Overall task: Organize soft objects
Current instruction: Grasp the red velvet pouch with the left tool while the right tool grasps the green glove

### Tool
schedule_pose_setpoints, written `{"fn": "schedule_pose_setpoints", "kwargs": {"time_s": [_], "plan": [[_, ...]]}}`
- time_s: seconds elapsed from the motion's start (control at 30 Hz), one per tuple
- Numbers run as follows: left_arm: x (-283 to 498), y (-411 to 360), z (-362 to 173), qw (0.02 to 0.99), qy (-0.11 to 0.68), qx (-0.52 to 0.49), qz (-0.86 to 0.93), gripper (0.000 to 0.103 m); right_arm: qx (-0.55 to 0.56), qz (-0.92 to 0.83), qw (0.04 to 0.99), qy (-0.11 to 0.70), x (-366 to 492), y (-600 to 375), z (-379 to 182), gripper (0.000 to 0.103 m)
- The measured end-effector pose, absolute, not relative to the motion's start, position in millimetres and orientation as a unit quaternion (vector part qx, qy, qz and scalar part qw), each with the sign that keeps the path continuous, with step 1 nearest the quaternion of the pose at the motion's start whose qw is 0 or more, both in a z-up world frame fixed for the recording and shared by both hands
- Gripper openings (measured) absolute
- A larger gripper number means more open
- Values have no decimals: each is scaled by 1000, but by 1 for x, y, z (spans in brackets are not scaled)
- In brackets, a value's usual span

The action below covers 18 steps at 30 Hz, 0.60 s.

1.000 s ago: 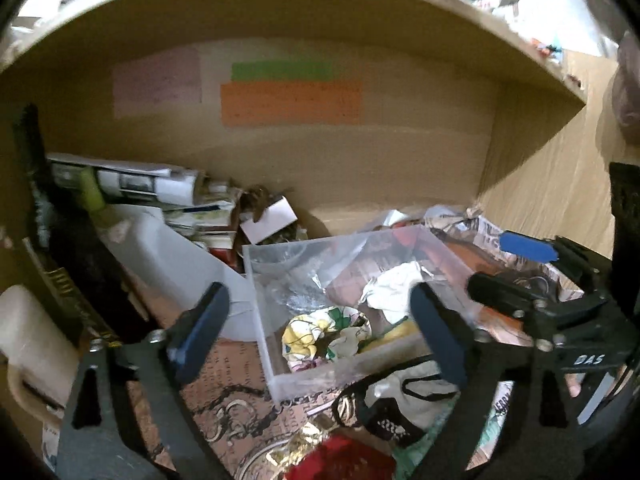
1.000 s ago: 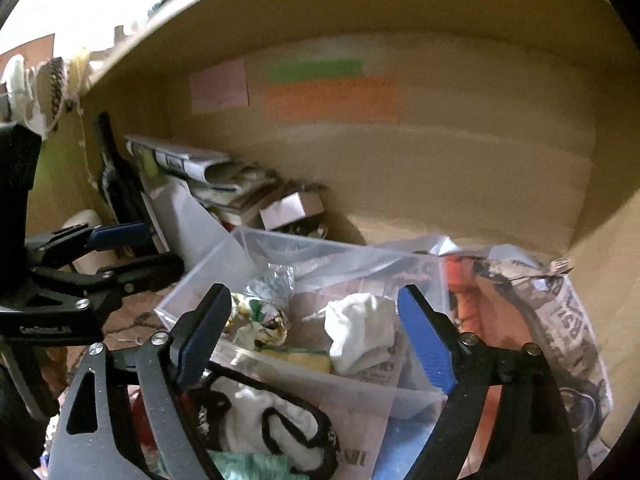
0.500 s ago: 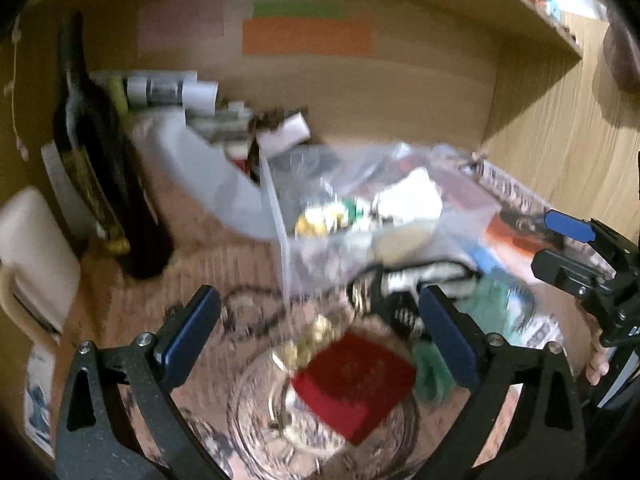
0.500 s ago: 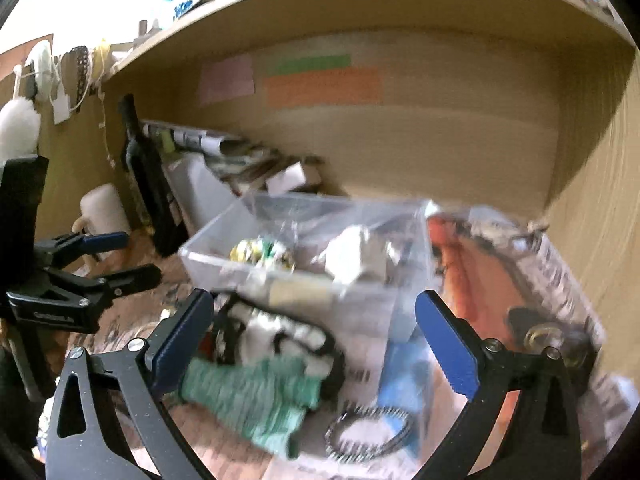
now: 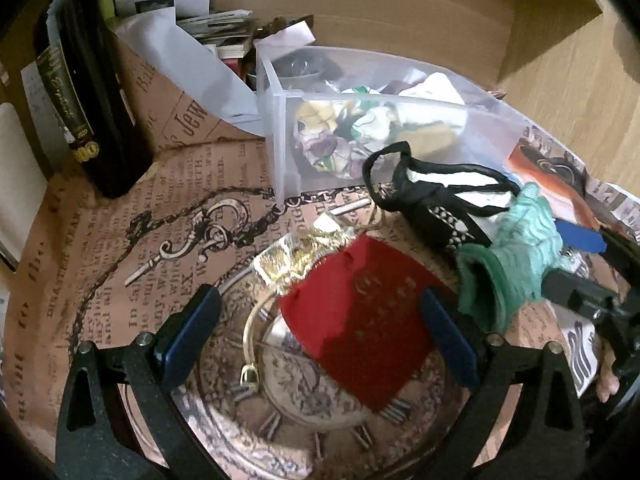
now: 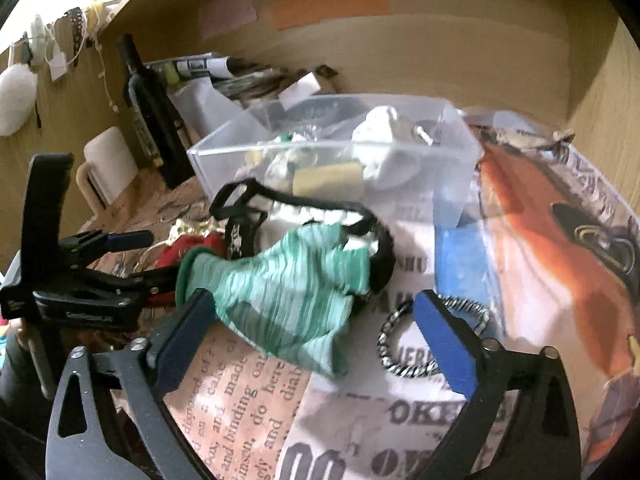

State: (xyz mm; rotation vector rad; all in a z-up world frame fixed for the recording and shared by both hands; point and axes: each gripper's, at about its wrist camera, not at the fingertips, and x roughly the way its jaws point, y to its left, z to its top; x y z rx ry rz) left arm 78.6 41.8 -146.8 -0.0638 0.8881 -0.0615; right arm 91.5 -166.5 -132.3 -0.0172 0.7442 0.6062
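Left gripper [image 5: 320,330], fingers spread wide, hangs over one red velvet pouch [image 5: 360,320], flat and roughly rectangular, with faint gold print; the pouch lies between the two blue finger pads without visible contact. One crumpled gold-foil drawstring bag [image 5: 298,258] touches the pouch's upper-left edge. Right gripper [image 6: 312,338], fingers likewise spread, stands at one green striped knit glove [image 6: 288,292], soft and bunched, with a darker green cuff; the left pad [image 6: 180,340] sits just against the glove's cuff end, though contact cannot be confirmed. Behind the glove lies one white fabric piece with black elastic trim [image 6: 320,212], looped and limp. One clear rigid plastic box [image 6: 332,152], rectangular, holds several soft items: a floral-print cloth [image 5: 336,136], a white wad [image 6: 380,132] and a yellow sponge-like block [image 6: 328,176]. One beaded ring bracelet [image 6: 416,340] lies beside the right pad. All rest on printed newspaper-style paper [image 5: 120,240] inside a wooden shelf bay; one dark glass bottle [image 5: 76,80] stands upright at the left.
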Motion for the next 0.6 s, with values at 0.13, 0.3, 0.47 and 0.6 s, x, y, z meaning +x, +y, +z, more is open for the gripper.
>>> {"fn": "schedule_pose_setpoints", "kwargs": {"time_s": [0.13, 0.3, 0.47, 0.6], "plan": [[86, 38, -147, 900, 432, -38, -36, 93, -6, 303, 879, 367, 92, -164, -137, 65], [91, 32, -148, 903, 426, -28, -44, 61, -7, 305, 880, 364, 90, -168, -136, 44], [86, 33, -146, 905, 420, -32, -52, 28, -6, 304, 882, 361, 86, -175, -134, 35], [77, 33, -137, 912, 407, -30, -46, 21, -3, 300, 888, 349, 82, -181, -127, 31]]}}
